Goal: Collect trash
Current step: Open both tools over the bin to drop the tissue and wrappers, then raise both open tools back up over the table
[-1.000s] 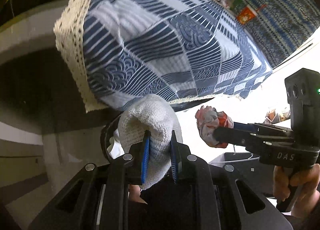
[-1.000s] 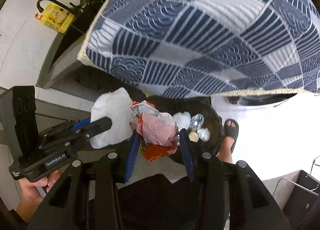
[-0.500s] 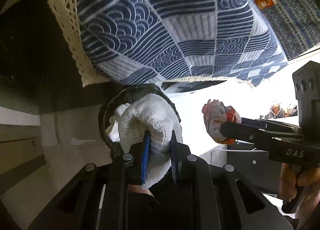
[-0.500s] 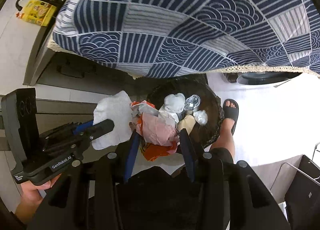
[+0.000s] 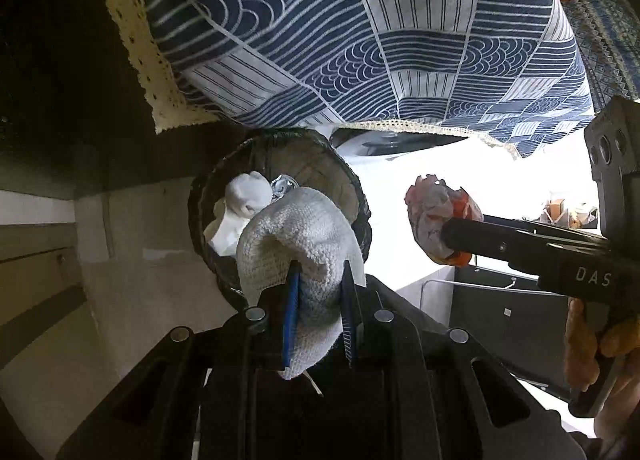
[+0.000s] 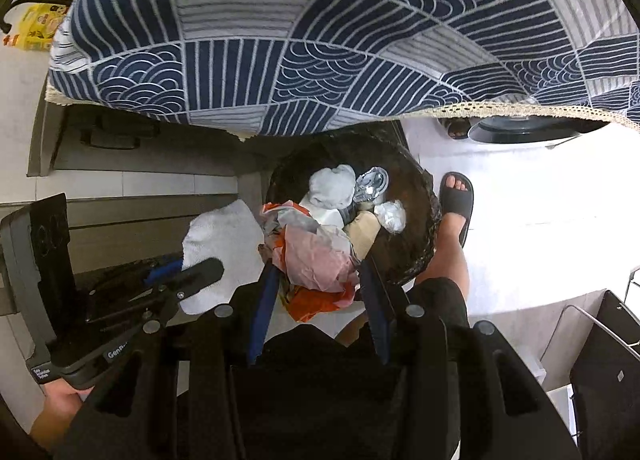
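Clamping knitted white cloth [image 5: 296, 244], left hand-held gripper [image 5: 320, 292]; right hand-held gripper [image 6: 320, 284] pinching crumpled wrapper [image 6: 316, 256].

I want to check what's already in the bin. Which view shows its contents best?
The right wrist view: the bin opens toward it, showing white wads, foil and brown paper. In the left wrist view the white cloth in the left gripper hides most of it.

Both wrist cameras look steeply down along their claws, close above the bin [image 5: 280, 195] [image 6: 400, 252], which both views share under the tablecloth [image 5: 360, 39] [image 6: 320, 39].
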{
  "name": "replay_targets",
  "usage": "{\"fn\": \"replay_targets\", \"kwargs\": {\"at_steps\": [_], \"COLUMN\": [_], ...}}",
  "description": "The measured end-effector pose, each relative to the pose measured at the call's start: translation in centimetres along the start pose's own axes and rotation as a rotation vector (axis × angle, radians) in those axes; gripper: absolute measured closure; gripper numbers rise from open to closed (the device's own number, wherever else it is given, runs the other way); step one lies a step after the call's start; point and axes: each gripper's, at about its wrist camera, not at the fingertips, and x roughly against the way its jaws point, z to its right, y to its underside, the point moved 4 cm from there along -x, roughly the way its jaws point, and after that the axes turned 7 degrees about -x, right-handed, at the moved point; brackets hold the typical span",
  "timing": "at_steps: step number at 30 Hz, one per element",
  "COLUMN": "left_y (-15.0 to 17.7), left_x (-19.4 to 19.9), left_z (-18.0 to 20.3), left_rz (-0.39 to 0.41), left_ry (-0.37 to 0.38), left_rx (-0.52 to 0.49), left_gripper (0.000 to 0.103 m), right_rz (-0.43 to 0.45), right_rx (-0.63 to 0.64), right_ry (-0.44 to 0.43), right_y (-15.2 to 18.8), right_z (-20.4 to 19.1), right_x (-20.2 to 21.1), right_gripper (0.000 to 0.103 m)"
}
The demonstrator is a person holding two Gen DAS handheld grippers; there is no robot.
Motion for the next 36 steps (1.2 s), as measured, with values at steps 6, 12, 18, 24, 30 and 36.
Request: {"fn": "replay_targets", "kwargs": {"at_steps": [6, 12, 18, 24, 30, 36], "left_y": [-0.8, -1.6, -2.1, -2.0, -1.9, -2.0], "left_x": [-0.3, 0.0, 0.6, 1.1, 2.0, 3.4], "left_z": [0.3, 1.0, 0.6, 0.5, 0.4, 0.0], "left_rz": [-0.005, -0.001, 0.014, 0.024, 0.046, 0.074], "left_ry": [-0.001, -0.033, -0.042, -0.048, -0.049, -0.065], "left_rx": [0.000, -0.047, -0.026, -0.016, -0.013, -0.014], "left_gripper": [0.083, 0.047, 0.047, 0.047, 0.047, 0.047], "right_rz": [-0.009, 0.020, 0.020, 0.024, 0.045, 0.079], "right_rx": [-0.022, -0.052, -0.069, -0.072, -0.071, -0.063], "right_ry": [-0.026, -0.048, -0.055, -0.058, -0.052, -0.054], "right_y": [-1.0, -2.1, -2.3, -2.0, -1.7, -1.4], "right_z": [0.3, 0.7, 1.1, 1.1, 0.9, 0.1], "right_x": [0.2, 1.3, 1.7, 2.2, 3.0, 4.7], "right_gripper": [0.057, 0.043, 0.041, 0.037, 0.035, 0.032]}}
